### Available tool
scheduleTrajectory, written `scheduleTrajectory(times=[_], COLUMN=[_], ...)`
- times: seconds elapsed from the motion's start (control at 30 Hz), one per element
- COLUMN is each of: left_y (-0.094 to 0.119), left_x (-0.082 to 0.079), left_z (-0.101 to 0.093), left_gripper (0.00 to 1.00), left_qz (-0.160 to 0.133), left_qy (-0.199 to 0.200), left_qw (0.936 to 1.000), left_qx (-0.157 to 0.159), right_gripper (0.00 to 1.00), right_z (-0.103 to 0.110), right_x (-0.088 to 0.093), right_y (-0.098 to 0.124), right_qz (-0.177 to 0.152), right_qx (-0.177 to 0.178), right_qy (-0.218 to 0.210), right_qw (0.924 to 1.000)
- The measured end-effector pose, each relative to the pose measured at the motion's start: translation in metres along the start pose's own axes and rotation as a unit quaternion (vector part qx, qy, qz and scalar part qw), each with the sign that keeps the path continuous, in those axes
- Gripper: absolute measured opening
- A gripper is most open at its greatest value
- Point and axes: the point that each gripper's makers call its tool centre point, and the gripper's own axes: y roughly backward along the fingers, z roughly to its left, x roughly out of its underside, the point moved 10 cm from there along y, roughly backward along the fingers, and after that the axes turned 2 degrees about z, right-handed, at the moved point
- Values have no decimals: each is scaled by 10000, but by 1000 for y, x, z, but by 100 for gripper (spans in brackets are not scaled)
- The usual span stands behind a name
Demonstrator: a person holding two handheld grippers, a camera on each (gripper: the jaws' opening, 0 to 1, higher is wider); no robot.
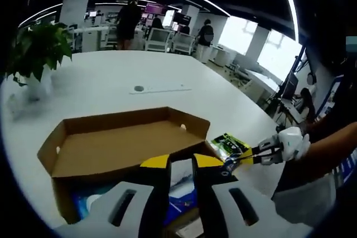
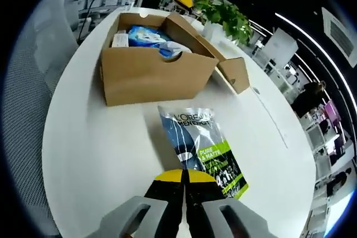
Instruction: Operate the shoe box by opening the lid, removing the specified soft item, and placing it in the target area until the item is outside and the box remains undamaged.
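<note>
Right gripper [image 2: 183,175], right gripper view: yellow-tipped jaws drawn together, nipping the near edge of the soft sachet [image 2: 202,150]. Sachet flat on the white table [image 2: 83,154], outside and just beside the cardboard shoe box [image 2: 150,73]; printed face up, dark and white with a lime-green panel. Box upright, lid [image 2: 234,73] swung open and hanging off the far side; blue and white packets [image 2: 146,36] visible inside. Potted plant [image 2: 226,18] beyond the box.

Left gripper [image 1: 182,164], left gripper view: jaws held slightly apart above the open box [image 1: 120,149], clamped on nothing, a pale packet showing in the gap between the tips. Open lid [image 1: 125,135] spread ahead of the jaws, brown inner face up. Blue contents [image 1: 83,200] at the lower left of the box interior. Right gripper [image 1: 234,159] entering from the right, tips on the green sachet [image 1: 227,144] beside the box corner; gloved hand [image 1: 290,144] behind it. Potted plant [image 1: 34,51] on the table [image 1: 111,73] at far left; office desks and standing people in the background.
</note>
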Motion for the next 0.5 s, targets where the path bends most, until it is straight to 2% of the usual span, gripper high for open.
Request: scheduleTrajectory(times=[0.5], left_y=[32], left_x=[12], left_z=[36], left_gripper=[15], left_qz=[-53], left_qy=[111], left_qw=[9993], left_qx=[-366], right_gripper=[0], right_z=[-12], right_x=[4], right_y=[-9], right_qz=[227], right_qx=[-109], right_qy=[398], right_qw=[9989])
